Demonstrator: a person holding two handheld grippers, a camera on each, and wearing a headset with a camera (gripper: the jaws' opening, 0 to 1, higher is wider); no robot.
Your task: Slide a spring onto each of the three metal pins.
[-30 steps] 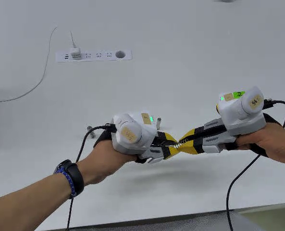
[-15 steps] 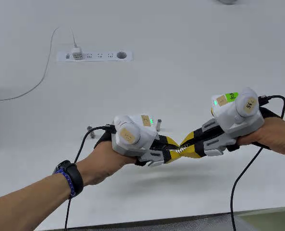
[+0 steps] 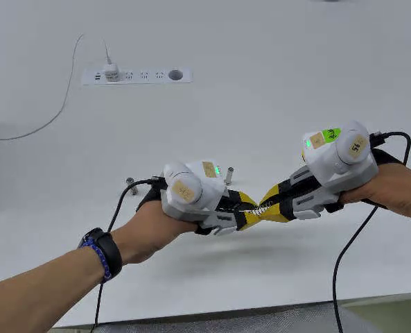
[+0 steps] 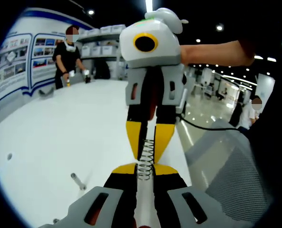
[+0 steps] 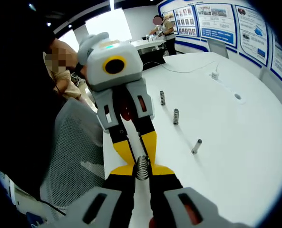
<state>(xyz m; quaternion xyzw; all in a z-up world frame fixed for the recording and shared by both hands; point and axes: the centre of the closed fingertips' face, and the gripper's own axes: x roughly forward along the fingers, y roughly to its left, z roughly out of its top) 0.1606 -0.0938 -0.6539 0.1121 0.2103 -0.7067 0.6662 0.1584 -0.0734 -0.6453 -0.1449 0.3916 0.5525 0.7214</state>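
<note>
Tabletop (image 3: 260,104): right tongs' (image 5: 140,170) spring (image 4: 148,156) meets left tongs' (image 4: 145,170) pin (image 4: 143,203).

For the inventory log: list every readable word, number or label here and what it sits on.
Possibly "15", blurred: tan sticker on the right gripper.
Unreadable: tan stickers on the left gripper.
Too small to read: wall posters.
No readable marking: power strip.

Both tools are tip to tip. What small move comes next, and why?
Likely ease the right tool toward the left tool, sliding the spring further along the pin: the tools meet tip to tip, the spring bridging them, seemingly only partly on.
</note>
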